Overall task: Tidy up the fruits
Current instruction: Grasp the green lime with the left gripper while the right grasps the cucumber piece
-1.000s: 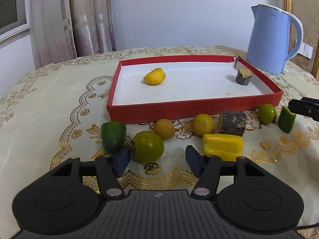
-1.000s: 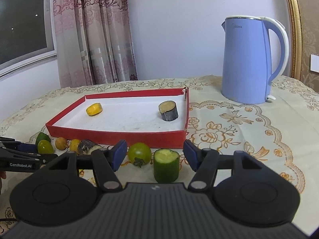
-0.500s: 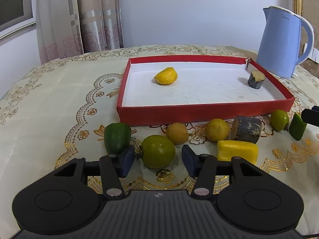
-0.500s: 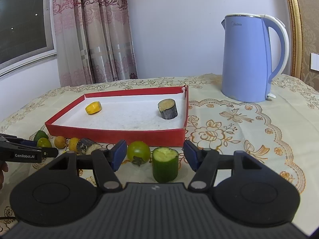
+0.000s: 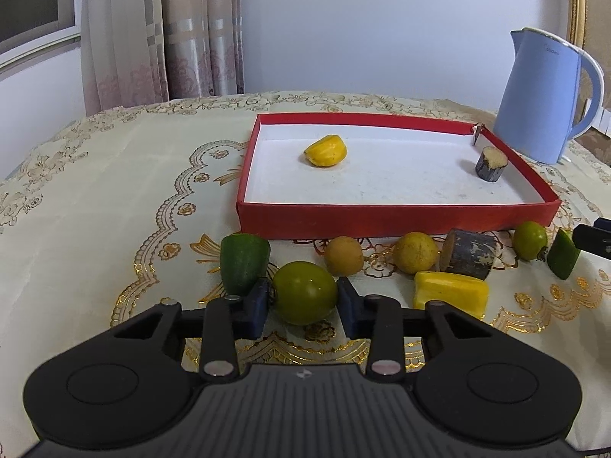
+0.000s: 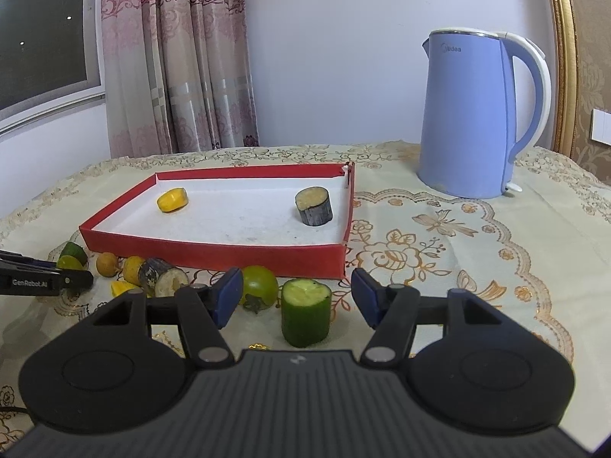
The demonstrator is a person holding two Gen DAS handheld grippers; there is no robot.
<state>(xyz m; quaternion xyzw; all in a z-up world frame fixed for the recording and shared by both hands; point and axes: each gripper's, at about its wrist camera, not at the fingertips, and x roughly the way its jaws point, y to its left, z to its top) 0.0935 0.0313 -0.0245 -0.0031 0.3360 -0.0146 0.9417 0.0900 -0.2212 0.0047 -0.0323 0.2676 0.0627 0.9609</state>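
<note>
A green tomato (image 5: 305, 291) rests on the tablecloth between the blue pads of my left gripper (image 5: 303, 305). The jaws are closing, and the pads touch the tomato's two flanks. The red tray (image 5: 397, 218) beyond it holds a yellow fruit piece (image 5: 326, 150) and a dark stub (image 5: 490, 162). My right gripper (image 6: 298, 299) stands open around an upright cucumber piece (image 6: 305, 316), with its pads clear of it. A small green tomato (image 6: 260, 289) lies beside the right gripper's left pad.
In front of the tray lie a cucumber end (image 5: 244, 263), two round tan fruits (image 5: 343, 255), a dark log piece (image 5: 467, 253) and a yellow block (image 5: 450, 292). A blue kettle (image 6: 469, 114) stands at the back right. Curtains hang behind the table.
The left gripper's jaws have drawn in from wide apart until they meet the green tomato. The right gripper and the cucumber piece have kept still.
</note>
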